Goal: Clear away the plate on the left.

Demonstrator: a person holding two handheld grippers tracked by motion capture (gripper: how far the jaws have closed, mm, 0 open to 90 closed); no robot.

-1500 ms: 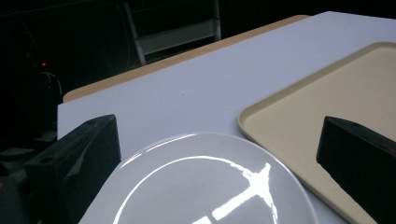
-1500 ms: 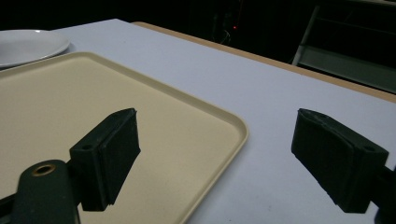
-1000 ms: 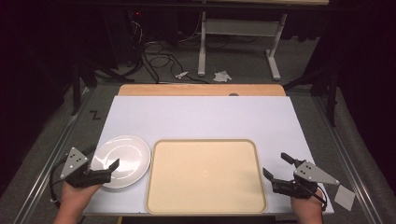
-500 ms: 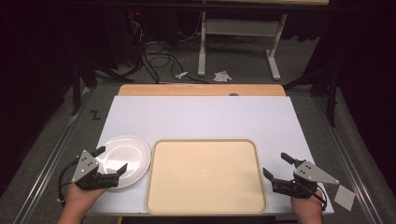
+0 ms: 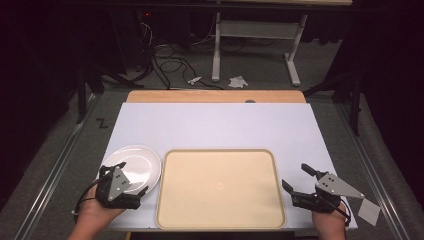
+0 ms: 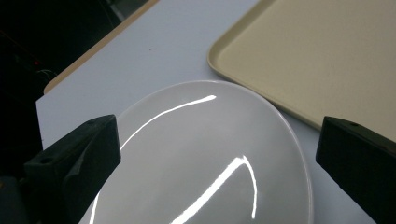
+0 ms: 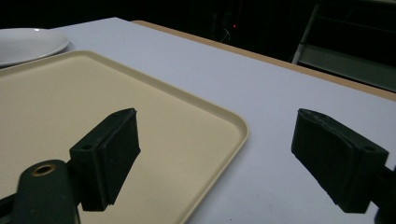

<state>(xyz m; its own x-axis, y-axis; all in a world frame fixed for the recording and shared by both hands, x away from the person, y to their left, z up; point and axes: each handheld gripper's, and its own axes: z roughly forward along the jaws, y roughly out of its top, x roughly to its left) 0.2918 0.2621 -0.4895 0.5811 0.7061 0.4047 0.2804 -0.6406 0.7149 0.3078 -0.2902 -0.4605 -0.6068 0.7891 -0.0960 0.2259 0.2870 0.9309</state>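
Note:
A white plate (image 5: 134, 167) lies on the white table at the front left, just left of a bare beige tray (image 5: 220, 187). My left gripper (image 5: 125, 181) hovers over the plate's near edge, open, with one jaw on each side of the plate's near part. In the left gripper view the plate (image 6: 210, 158) spreads between the wide-apart jaws of that gripper (image 6: 218, 140), and the tray's corner (image 6: 299, 56) sits to the upper right. My right gripper (image 5: 295, 176) stands open beside the tray's right edge. In the right gripper view it (image 7: 224, 140) straddles the tray's corner (image 7: 236, 123) with nothing held.
The white table top (image 5: 215, 125) stretches behind the tray, with a wooden strip (image 5: 215, 96) along its far edge. A grey paper scrap (image 5: 370, 211) lies past the table's front right corner. Cables and white desk legs (image 5: 217, 45) stand on the floor beyond.
My left gripper has turned and moved rightward over the plate's near edge. The right gripper, the plate and the tray have stayed in place.

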